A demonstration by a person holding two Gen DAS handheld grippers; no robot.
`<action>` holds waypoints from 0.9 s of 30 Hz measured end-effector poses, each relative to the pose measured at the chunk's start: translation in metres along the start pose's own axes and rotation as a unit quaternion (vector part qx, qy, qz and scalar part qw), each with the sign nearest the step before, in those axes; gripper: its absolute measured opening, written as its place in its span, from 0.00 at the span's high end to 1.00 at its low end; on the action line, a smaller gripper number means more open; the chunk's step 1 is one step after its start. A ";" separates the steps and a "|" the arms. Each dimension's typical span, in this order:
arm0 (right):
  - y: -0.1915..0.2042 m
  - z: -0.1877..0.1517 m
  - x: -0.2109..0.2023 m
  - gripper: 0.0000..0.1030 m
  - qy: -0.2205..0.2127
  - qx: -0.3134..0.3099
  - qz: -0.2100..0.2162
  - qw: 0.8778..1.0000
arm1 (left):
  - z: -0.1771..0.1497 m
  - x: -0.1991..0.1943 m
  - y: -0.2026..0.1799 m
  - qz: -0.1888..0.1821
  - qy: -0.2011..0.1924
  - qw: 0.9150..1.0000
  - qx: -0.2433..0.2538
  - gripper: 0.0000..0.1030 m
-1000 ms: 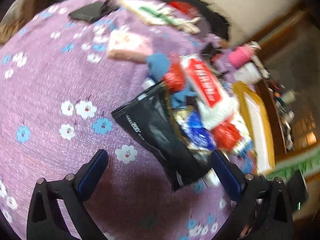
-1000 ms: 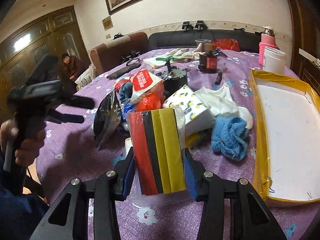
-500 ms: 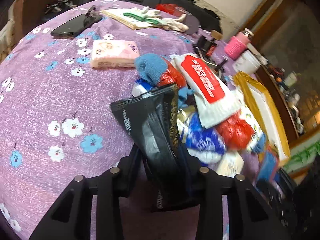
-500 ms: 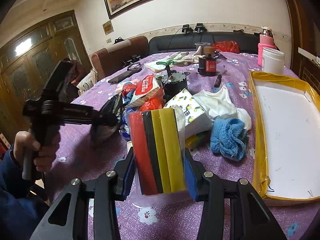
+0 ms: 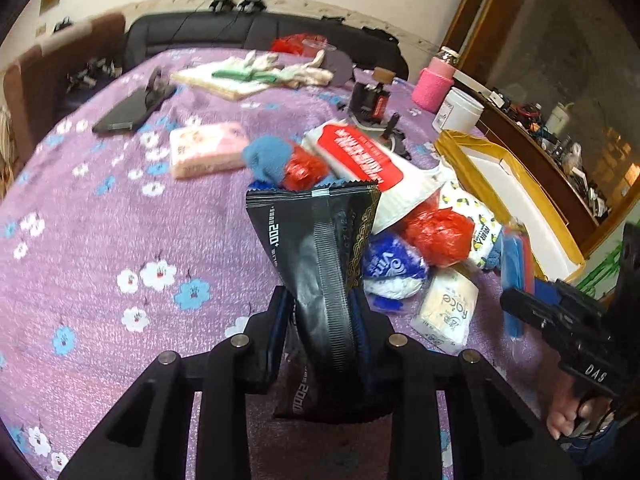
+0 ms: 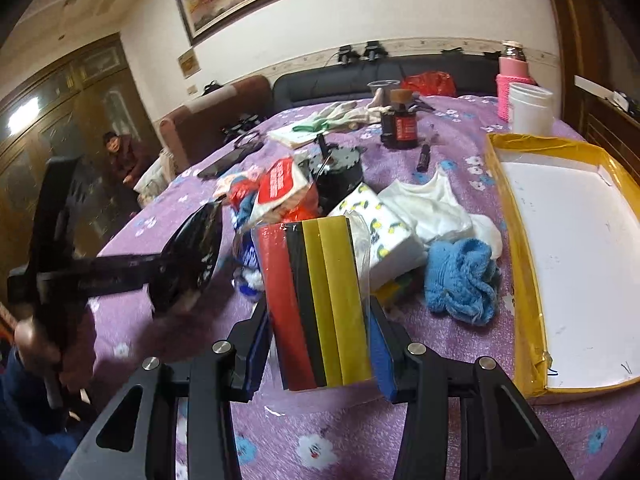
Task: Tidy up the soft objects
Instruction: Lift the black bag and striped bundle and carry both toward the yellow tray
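Observation:
My left gripper (image 5: pixel 322 320) has a black foil pouch (image 5: pixel 316 240) between its pads; the jaws are still closing and press on it, holding it upright above the purple flowered tablecloth (image 5: pixel 100 220). The right wrist view shows the same pouch (image 6: pixel 188 256) at the left. My right gripper (image 6: pixel 318 312) is shut on a clear-wrapped pack of red, black and yellow strips (image 6: pixel 316 288). Beyond lies a pile: a red-and-white pack (image 5: pixel 360 160), a red bag (image 5: pixel 436 236), a lemon-print tissue pack (image 6: pixel 380 220), a blue towel (image 6: pixel 460 276) and a white cloth (image 6: pixel 432 208).
A yellow-rimmed white tray (image 6: pixel 516 200) lies at the right. A pink tissue pack (image 5: pixel 204 150), a phone (image 5: pixel 124 114), a dark bottle (image 6: pixel 400 124), a white jar (image 6: pixel 530 106) and a pink cup (image 6: pixel 510 80) stand farther back. A person (image 6: pixel 120 152) sits at the far left.
My left gripper went from wide open around the black pouch to closed on it, then rolled and raised it upright. The right gripper and its striped pack stayed still.

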State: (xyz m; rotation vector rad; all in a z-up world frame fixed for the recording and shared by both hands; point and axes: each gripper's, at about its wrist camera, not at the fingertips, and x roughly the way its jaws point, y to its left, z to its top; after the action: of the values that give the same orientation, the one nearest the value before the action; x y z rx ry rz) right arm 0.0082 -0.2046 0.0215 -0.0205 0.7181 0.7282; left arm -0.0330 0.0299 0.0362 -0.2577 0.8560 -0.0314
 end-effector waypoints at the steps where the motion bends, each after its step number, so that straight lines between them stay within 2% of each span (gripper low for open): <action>1: 0.002 0.001 -0.001 0.53 -0.003 0.002 -0.003 1.000 | -0.001 -0.003 -0.003 0.006 -0.009 1.000 0.007 0.72; 6: 0.009 0.002 -0.003 0.53 -0.018 0.026 -0.004 1.000 | -0.005 -0.007 -0.020 0.028 -0.032 0.998 0.040 0.72; 13: 0.021 -0.001 0.003 0.53 -0.006 0.023 -0.006 1.000 | -0.013 -0.007 -0.040 0.041 -0.044 0.995 0.078 0.72; 27: 0.017 0.006 -0.004 0.53 -0.013 0.030 -0.006 0.999 | -0.013 -0.014 -0.049 0.049 -0.059 0.992 0.095 0.72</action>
State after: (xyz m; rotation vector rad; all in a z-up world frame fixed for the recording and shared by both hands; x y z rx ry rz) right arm -0.0009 -0.1925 0.0318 0.0381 0.7148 0.6938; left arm -0.0486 -0.0190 0.0501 -0.0375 0.7415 -0.0062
